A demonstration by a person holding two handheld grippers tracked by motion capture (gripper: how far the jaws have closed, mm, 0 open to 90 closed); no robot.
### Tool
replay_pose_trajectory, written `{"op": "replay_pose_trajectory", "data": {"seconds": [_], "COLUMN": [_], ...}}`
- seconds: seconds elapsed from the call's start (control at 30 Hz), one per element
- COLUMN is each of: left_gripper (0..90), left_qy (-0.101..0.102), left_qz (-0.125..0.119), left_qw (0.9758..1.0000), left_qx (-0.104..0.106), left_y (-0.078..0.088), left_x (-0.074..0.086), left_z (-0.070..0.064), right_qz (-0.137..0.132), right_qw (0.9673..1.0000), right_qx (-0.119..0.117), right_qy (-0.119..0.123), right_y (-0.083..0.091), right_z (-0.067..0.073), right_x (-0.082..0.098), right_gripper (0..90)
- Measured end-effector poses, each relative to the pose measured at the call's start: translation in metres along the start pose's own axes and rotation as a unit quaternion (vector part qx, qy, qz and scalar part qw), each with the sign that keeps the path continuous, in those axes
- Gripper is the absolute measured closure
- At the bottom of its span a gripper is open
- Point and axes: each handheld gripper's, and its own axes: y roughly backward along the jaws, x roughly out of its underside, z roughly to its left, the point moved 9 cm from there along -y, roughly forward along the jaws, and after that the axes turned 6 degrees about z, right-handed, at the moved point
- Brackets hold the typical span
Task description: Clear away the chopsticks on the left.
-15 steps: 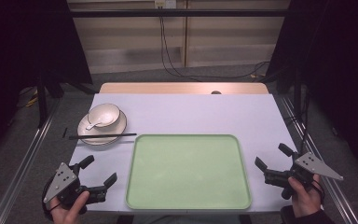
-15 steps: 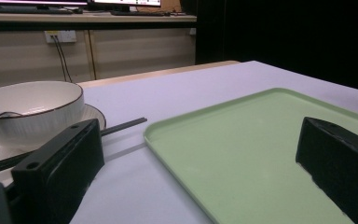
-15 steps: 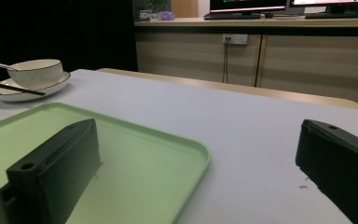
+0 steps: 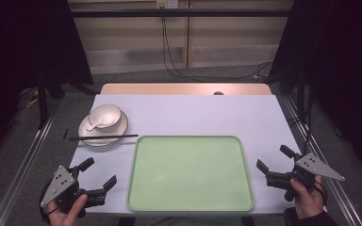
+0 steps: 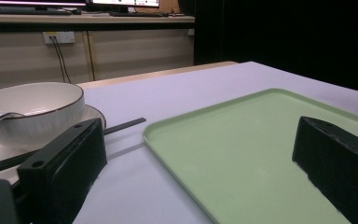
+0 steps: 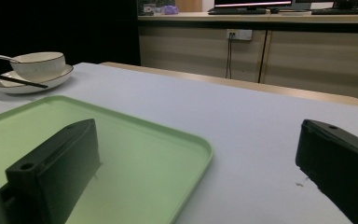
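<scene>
Left gripper point(image 4: 96, 176): held low at the near left corner of the desk point(image 4: 188, 115), just left of the tray; jaws stand wide apart with nothing between them, pointing toward the tray and the dishes beyond.
Right gripper point(image 4: 273, 165): held at the near right edge of the desk, just right of the tray; jaws also spread wide and empty, aimed inward across the tray.
Tray point(image 4: 190, 172): green and bare, flat at the near middle of the desk, its near rim close to the desk's near edge. It looks set there as the landing place, within equal reach of both hands.
Bowl point(image 4: 105, 116): white, sitting on a plate point(image 4: 87, 134) near the left edge, toward the far left of the tray; a spoon point(image 4: 94, 126) rests inside it.
Chopsticks point(image 4: 103, 137): dark, lying across the plate's near rim, one end sticking out toward the tray's far left corner.
Open room: the far right half of the desk is free; the left gripper has a short, unblocked path forward to the dishes.
Watch: the chopsticks would probably roll off if the plate is tipped.
</scene>
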Motion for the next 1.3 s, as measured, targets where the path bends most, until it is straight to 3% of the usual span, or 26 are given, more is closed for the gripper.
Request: {"op": "replay_pose_trajectory", "data": {"seconds": [0.13,0.2,0.27,0.4,0.43,0.5,0.53,0.67,0.8,0.93,0.97,1.03,1.07,1.3], "left_gripper": [2.7,2.7,2.7,2.7,2.7,3.0,2.6,3.9,3.5,4.2,4.2,4.2,4.1,4.3], "left_qy": [0.004,0.003,0.009,-0.007,-0.021,-0.026,-0.019,-0.022,-0.030,-0.026,-0.035,-0.032,-0.035,-0.031], "left_qz": [0.006,0.012,0.013,0.028,0.040,0.043,0.050,0.076,0.077,0.083,0.092,0.095,0.107,0.126], "left_qw": [1.0000,0.9999,0.9999,0.9996,0.9988,0.9984,0.9983,0.9968,0.9965,0.9960,0.9946,0.9944,0.9927,0.9906], "left_qx": [0.006,-0.007,-0.005,-0.004,-0.016,-0.028,-0.021,0.014,0.009,0.022,0.031,0.034,0.044,0.046], "left_y": [0.007,0.011,0.013,0.016,0.018,0.019,0.019,0.018,0.016,0.013,0.011,0.009,0.008,0.002], "left_x": [0.003,0.004,0.004,0.003,0.004,0.004,0.005,0.009,0.007,0.004,0.004,0.005,0.006,0.005], "left_z": [0.005,0.012,0.016,0.024,0.030,0.034,0.038,0.042,0.051,0.061,0.066,0.068,0.072,0.088], "right_qz": [0.005,0.004,0.004,0.005,0.006,0.006,0.009,0.010,0.009,0.011,0.014,0.014,0.010,0.011], "right_qw": [1.0000,1.0000,0.9999,0.9999,0.9999,0.9999,0.9996,0.9993,0.9994,0.9994,0.9994,0.9994,0.9993,0.9993], "right_qx": [-0.004,-0.007,-0.008,-0.008,-0.009,-0.010,-0.011,-0.017,-0.016,-0.016,-0.018,-0.017,-0.020,-0.021], "right_qy": [0.003,0.004,0.004,0.004,0.007,0.010,0.025,0.030,0.029,0.030,0.027,0.027,0.030,0.029], "right_y": [-0.002,-0.002,-0.002,-0.002,-0.002,-0.003,-0.004,-0.005,-0.004,-0.005,-0.005,-0.005,-0.005,-0.005], "right_z": [0.002,0.003,0.003,0.003,0.004,0.004,0.007,0.009,0.008,0.008,0.009,0.008,0.008,0.009], "right_x": [0.001,0.001,0.001,0.001,0.001,0.001,0.001,0.002,0.001,0.002,0.003,0.003,0.002,0.002], "right_gripper": [0.0,0.0,0.0,0.0,0.0,0.0,0.0,0.1,0.1,0.1,0.3,0.2,0.3,0.3]}}
